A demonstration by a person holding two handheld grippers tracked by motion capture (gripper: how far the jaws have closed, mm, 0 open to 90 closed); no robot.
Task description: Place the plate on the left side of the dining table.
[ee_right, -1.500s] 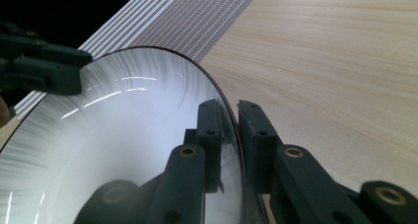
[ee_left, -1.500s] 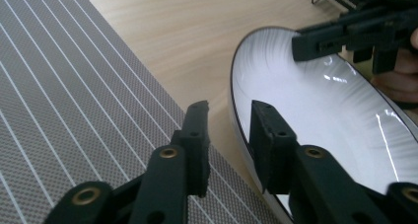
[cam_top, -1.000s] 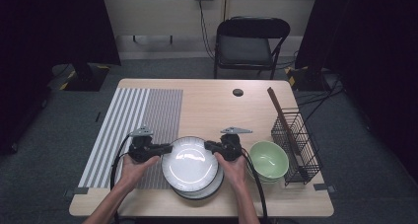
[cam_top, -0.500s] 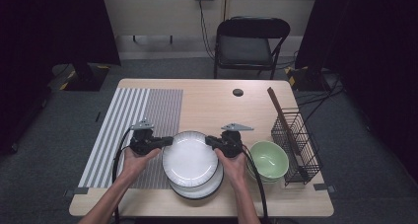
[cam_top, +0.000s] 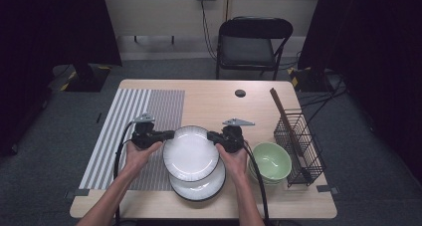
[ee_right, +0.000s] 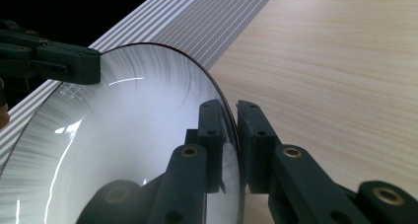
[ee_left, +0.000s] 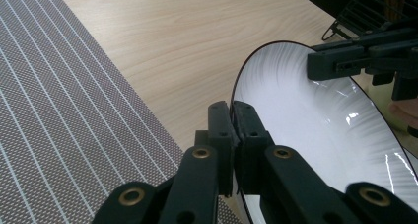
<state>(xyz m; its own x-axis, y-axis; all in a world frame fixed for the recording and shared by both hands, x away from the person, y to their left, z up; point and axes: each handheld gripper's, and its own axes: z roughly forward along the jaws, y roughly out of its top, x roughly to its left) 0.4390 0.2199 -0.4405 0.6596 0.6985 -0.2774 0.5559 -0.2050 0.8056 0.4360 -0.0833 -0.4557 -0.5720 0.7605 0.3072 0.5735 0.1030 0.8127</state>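
Rim-pinching is carrying all the risk: left gripper (cam_top: 166,135) and right gripper (cam_top: 215,136), both clamped on opposite rims of the top plate (cam_top: 191,153), are holding it above the lower plate (cam_top: 199,187); uneven lifting could be tipping it loose.

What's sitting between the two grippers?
The top plate, its rim pinched by the left gripper and right gripper, as the high view shows.
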